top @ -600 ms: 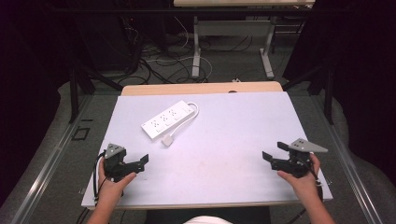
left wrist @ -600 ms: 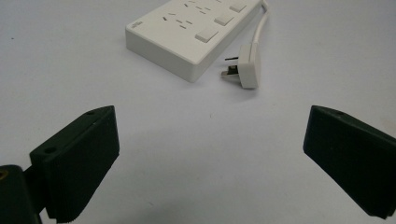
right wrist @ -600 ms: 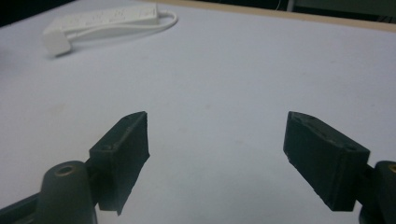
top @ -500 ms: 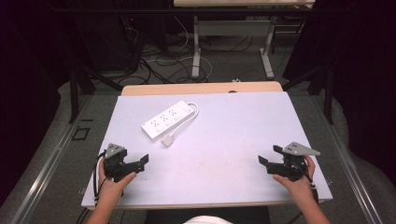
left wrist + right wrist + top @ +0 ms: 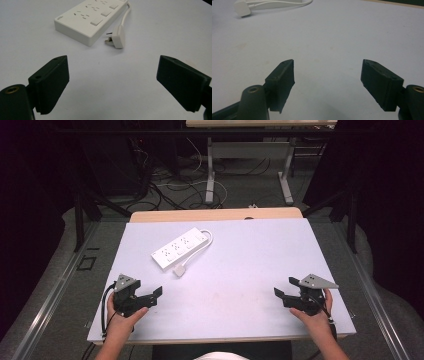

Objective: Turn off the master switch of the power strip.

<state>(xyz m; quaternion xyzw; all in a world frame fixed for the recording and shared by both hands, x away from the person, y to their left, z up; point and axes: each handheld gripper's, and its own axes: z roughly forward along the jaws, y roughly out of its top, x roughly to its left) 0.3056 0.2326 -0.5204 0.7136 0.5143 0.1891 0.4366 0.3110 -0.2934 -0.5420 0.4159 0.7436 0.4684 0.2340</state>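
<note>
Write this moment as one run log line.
left gripper: open, empty | right gripper: open, empty | power strip: on table, untouched, plug free

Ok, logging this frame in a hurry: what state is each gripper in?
Left gripper: open, holding nothing.
Right gripper: open, holding nothing.

A flat pale-lilac tabletop point(image 5: 250, 270) sits on a wooden board edge point(image 5: 215, 214); tangled dark cables point(image 5: 170, 190) lie beyond on the floor.
</note>
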